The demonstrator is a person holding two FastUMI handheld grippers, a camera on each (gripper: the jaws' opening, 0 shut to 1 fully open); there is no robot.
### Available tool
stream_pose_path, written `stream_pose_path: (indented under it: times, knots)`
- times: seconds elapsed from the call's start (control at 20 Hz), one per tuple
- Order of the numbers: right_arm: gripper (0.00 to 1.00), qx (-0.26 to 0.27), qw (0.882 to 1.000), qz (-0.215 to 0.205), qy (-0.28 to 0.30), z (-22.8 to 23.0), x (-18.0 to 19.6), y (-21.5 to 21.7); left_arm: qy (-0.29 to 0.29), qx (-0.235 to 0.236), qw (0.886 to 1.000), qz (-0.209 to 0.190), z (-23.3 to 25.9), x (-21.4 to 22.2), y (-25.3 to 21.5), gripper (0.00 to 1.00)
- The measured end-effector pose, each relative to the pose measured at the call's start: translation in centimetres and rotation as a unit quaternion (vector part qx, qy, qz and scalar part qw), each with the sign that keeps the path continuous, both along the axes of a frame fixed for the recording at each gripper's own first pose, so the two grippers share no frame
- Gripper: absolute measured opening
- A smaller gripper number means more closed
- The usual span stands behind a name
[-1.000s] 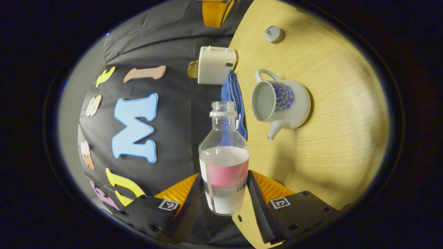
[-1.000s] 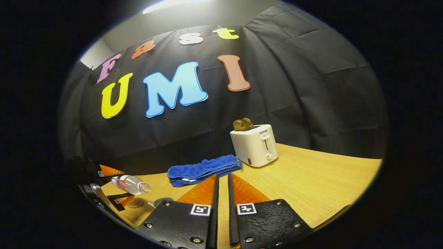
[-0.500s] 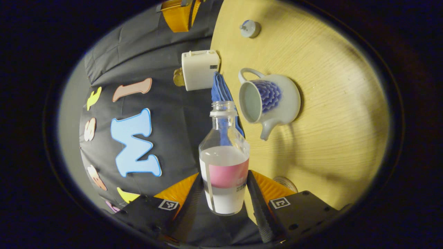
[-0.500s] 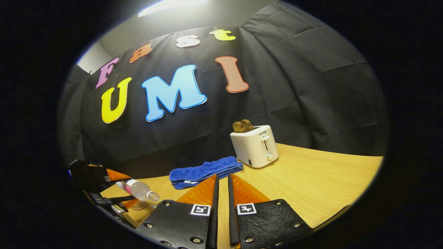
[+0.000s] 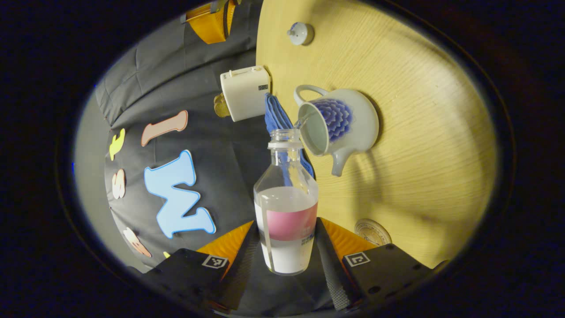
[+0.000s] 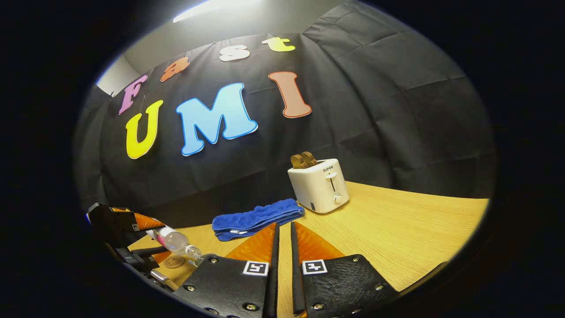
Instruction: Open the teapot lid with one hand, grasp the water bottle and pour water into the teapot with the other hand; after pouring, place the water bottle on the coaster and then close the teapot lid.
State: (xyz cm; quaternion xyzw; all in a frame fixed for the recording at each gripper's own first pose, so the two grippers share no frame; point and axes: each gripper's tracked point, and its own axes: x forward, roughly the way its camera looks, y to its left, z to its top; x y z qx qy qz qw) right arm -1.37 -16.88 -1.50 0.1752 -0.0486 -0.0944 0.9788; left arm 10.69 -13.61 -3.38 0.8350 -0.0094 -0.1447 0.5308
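A: Where's the bottle (image 5: 286, 207)?

B: Pinched in the left claw (image 5: 287, 247), both fingers on the labelled lower body. It's tipped over, mouth beside the rim of the open teapot (image 5: 337, 123) on the worktop (image 5: 423, 132), and a thin stream seems to run in. The lid (image 5: 300, 33) lies well apart; the coaster (image 5: 373, 230) sits near the claw.

A: And the right claw (image 6: 282, 274)?

B: Fingers pressed nearly together with nothing between them, hovering low over the worktop and facing the toaster (image 6: 318, 185) and a folded blue cloth (image 6: 257, 218).

A: How will the bottle handle?

B: Thin clear plastic, I'd judge: light and squashy, and its weight shifts as the water moves. Holding it low on the body looks sound, but a hard squeeze could spurt water. The teapot looks like glazed ceramic, so brittle and slick; the lid is best taken by its knob.

A: Any writing?

B: The toaster has a brand name. The bottle's pink label carries print too small to make out.
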Motion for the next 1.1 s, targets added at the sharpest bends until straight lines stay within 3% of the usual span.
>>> stream_pose_path:
  times: [0.45,0.65,0.75,0.85,1.1]
  knots:
    - [0.14,-0.027,0.997,0.0,0.071,-4.4,0.1,-0.7,0.004,0.035,0.999,0.001,-0.5,0.4,0.0,0.87]
    - [0.14,-0.073,0.991,-0.004,0.113,-5.7,0.4,-0.4,0.006,0.049,0.999,-0.005,-0.6,0.2,-0.4,0.87]
    - [0.16,-0.081,0.988,0.005,0.134,-6.1,0.6,0.0,0.007,0.059,0.998,-0.008,-0.5,0.2,-0.7,0.87]
    - [0.28,-0.091,0.985,0.005,0.147,-6.3,0.7,0.1,0.005,0.065,0.998,-0.008,-0.4,0.1,-0.7,0.87]
    - [0.28,-0.115,0.976,0.016,0.184,-7.2,1.4,0.2,0.007,0.082,0.997,-0.01,-0.5,0.3,-0.8,0.87]
